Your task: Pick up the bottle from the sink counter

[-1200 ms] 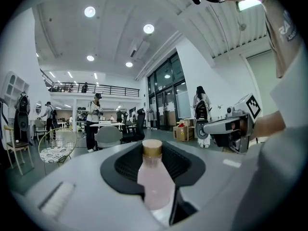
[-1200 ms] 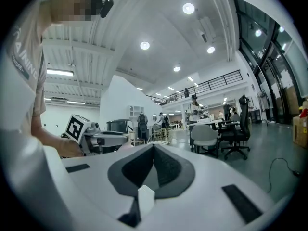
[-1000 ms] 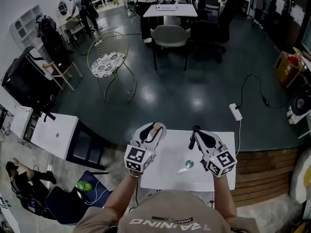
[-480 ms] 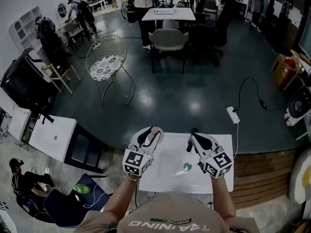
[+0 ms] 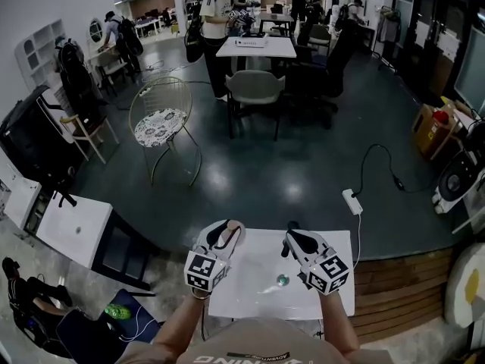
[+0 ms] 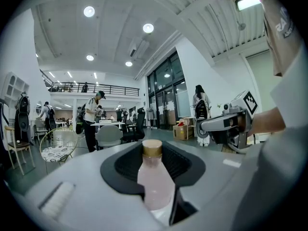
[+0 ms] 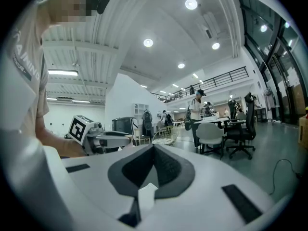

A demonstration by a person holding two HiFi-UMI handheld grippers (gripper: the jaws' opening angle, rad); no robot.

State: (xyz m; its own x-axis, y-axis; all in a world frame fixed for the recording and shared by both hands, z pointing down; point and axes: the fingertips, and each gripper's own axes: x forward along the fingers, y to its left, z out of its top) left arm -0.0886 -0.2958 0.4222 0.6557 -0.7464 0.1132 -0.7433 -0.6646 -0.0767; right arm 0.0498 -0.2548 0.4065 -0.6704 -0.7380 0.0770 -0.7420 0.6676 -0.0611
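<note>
My left gripper (image 5: 225, 232) is shut on a pale pink bottle (image 6: 155, 183) with a tan cap (image 6: 152, 148). The bottle stands upright between the jaws, and its base is hidden by them. In the head view the bottle (image 5: 232, 227) shows only as a pale tip above the white sink counter (image 5: 242, 294). My right gripper (image 5: 293, 238) hovers over the counter's right half, just beyond the round drain (image 5: 283, 280). Its jaws meet with nothing between them (image 7: 154, 150). Each gripper shows in the other's view: the right gripper (image 6: 226, 124) and the left gripper (image 7: 98, 134).
A power strip (image 5: 351, 201) with a black cable lies on the dark floor beyond the counter. A wire chair (image 5: 161, 120), a grey chair (image 5: 254, 89) and a white table (image 5: 256, 48) stand farther off. A second white counter (image 5: 74, 230) is at left. People stand at the back.
The head view has tilted up, so the counter and both grippers sit lower in the frame. The bottle stays in the left gripper's hold, and the right gripper stays shut.
</note>
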